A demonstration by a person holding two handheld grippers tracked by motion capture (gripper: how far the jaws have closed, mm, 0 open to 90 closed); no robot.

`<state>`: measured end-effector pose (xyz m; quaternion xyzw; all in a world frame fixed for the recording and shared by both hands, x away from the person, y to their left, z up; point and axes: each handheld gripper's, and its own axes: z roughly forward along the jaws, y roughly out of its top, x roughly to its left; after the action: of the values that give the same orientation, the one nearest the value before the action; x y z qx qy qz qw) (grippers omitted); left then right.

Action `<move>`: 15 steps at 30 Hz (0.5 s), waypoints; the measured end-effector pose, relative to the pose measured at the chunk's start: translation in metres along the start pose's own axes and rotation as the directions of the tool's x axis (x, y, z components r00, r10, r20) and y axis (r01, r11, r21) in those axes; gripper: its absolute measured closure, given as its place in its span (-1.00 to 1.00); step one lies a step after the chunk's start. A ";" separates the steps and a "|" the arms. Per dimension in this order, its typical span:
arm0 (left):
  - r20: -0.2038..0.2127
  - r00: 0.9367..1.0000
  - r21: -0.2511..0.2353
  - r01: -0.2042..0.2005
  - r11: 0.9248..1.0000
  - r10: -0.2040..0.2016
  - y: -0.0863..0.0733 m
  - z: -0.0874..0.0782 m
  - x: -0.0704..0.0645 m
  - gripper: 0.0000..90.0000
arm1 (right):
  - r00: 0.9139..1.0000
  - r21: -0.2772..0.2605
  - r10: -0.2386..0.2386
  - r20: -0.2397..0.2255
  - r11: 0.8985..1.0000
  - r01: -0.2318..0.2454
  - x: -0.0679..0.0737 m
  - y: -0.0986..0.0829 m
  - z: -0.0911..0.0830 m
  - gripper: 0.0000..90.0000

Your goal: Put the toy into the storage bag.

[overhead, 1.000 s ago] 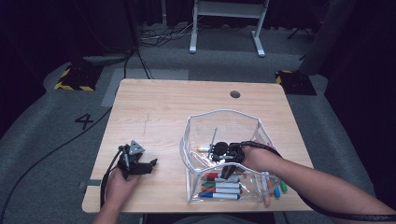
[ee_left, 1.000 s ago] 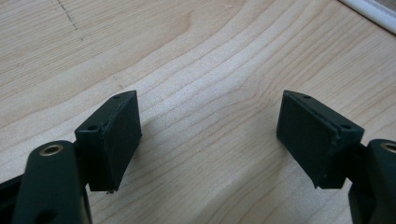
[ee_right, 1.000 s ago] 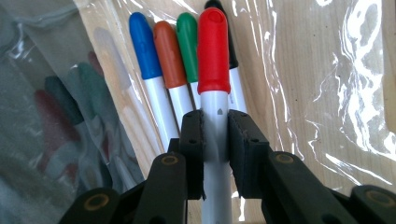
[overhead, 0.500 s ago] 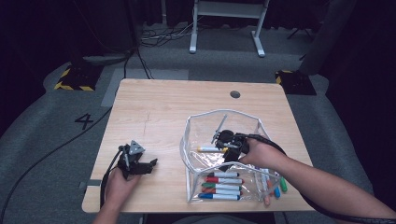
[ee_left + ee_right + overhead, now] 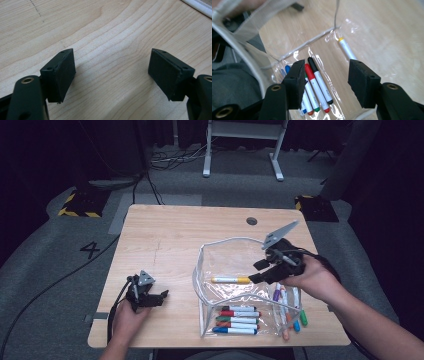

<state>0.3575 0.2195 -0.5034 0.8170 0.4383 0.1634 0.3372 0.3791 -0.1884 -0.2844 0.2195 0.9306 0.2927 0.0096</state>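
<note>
A clear plastic pouch [image 5: 202, 270] with a white rim stands open on the right half of the wooden table [image 5: 165, 235]. A yellow-capped marker [image 5: 230, 280] lies alone on its floor. Several coloured markers [image 5: 239, 320] lie in a row at the pouch's near side, and more [image 5: 287, 302] lie by the right hand. My right gripper [image 5: 256, 271] hovers open just right of the yellow marker, holding nothing. In the right gripper view its jaws [image 5: 325, 82] stand apart above the marker row [image 5: 319, 80], with the yellow marker [image 5: 345, 48] beyond. My left gripper [image 5: 161, 298] rests open at the table's front left.
In the left gripper view the jaws [image 5: 112, 72] frame bare wood, with the pouch's white rim [image 5: 197, 5] in the top right corner. A round cable hole [image 5: 251, 221] sits near the table's far edge. Bare wood stretches across the left and far parts.
My right gripper has let go of the yellow-capped marker, which now lies in the pouch, and has drawn back up and to the right. The left gripper has not moved.
</note>
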 end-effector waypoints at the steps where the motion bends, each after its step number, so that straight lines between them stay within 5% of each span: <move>1: 0.000 1.000 0.000 0.000 1.000 0.000 0.000 0.000 0.000 -0.51 | 1.000 -0.028 -0.008 0.003 1.000 0.008 0.000 -0.003 -0.006 0.10; 5: 0.000 1.000 0.000 0.000 1.000 0.000 0.000 0.000 0.000 -0.51 | 0.998 -0.111 0.012 0.062 0.994 -0.005 -0.007 -0.023 -0.032 0.13; 15: 0.000 1.000 0.000 0.000 1.000 0.000 0.000 0.000 0.000 -0.51 | 0.982 -0.206 0.083 0.170 0.977 -0.047 -0.031 -0.078 -0.073 0.23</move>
<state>0.3575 0.2195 -0.5034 0.8169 0.4384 0.1637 0.3372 0.3648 -0.2983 -0.2700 0.2732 0.8839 0.3648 0.1053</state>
